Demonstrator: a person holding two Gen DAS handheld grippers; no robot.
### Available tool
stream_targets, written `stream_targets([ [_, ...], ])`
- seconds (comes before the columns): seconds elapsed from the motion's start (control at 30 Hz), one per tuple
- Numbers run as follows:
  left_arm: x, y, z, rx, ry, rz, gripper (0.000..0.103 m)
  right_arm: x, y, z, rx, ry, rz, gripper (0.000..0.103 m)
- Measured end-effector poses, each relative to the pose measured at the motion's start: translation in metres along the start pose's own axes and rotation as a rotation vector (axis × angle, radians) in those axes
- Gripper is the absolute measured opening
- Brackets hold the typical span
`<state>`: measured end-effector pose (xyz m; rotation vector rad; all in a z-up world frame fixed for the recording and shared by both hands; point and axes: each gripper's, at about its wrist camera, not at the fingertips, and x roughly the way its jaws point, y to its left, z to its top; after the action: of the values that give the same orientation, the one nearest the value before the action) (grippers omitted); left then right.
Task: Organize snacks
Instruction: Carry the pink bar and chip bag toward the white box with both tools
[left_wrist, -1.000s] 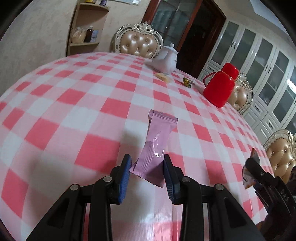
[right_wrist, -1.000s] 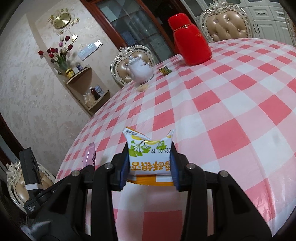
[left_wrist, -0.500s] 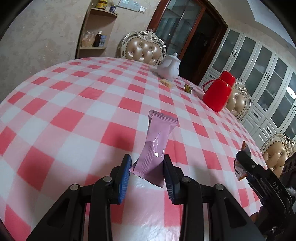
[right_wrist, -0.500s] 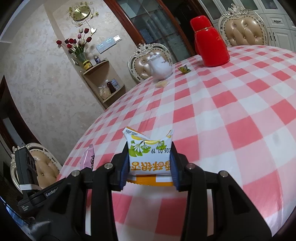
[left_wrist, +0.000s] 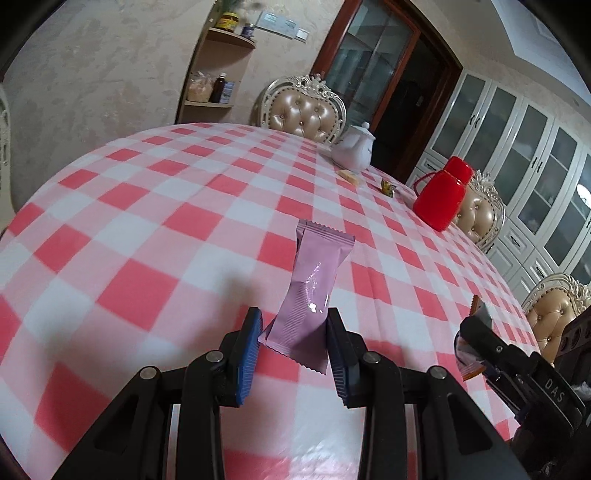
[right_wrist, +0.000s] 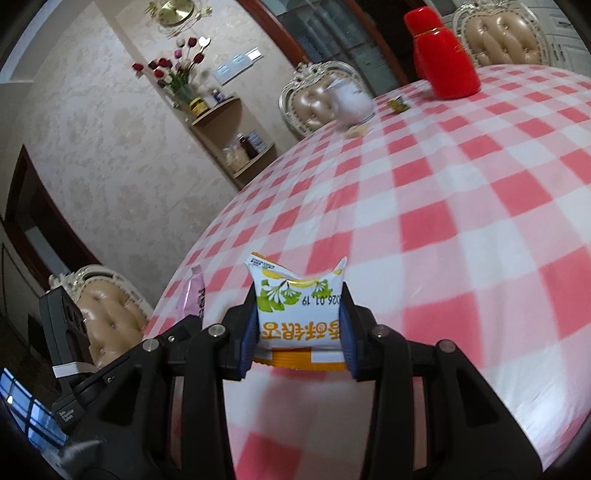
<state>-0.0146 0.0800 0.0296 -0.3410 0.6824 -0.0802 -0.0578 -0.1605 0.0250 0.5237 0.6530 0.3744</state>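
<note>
Both carried across the table (left_wrist: 155, 206) since a second ago, with the red jug (left_wrist: 441, 197) now sitting smaller and farther off in the left wrist view, each load unchanged in its grip.

Left hand-held gripper (left_wrist: 291, 345): clamped on the lower end of a pink snack bar (left_wrist: 314, 280), held clear of the table, its free end pointing toward the red jug.

Right hand-held gripper (right_wrist: 298, 328): clamped on a white and yellow snack packet (right_wrist: 297, 302), likewise lifted, well short of the red jug and to the near side of it.

Near the red jug: a white teapot (left_wrist: 352, 151), with a pale wafer (left_wrist: 349, 176) and a small green and yellow wrapped sweet (left_wrist: 388, 186) between teapot and jug, both lying loose on the cloth.

No tray, box or bowl for snacks visible anywhere. Judged from this: early to middle of the job, two snacks picked up and in transit, none yet set down in a final place, two small items by the red jug probably left to gather.
</note>
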Motion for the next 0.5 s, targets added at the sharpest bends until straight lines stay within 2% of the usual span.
stream_targets([
  [0.23, -0.029, 0.025, -0.016, -0.033, -0.039, 0.010, 0.036, 0.001, 0.036, -0.027, -0.049, 0.044, 0.045, 0.043],
  [0.4, -0.085, 0.053, -0.025, -0.038, -0.101, 0.020, 0.036, 0.007, 0.075, -0.051, -0.137, 0.106, 0.104, 0.043],
  [0.5, -0.121, 0.077, -0.030, -0.039, -0.122, 0.045, 0.036, 0.012, 0.106, -0.068, -0.207, 0.155, 0.173, 0.043],
])
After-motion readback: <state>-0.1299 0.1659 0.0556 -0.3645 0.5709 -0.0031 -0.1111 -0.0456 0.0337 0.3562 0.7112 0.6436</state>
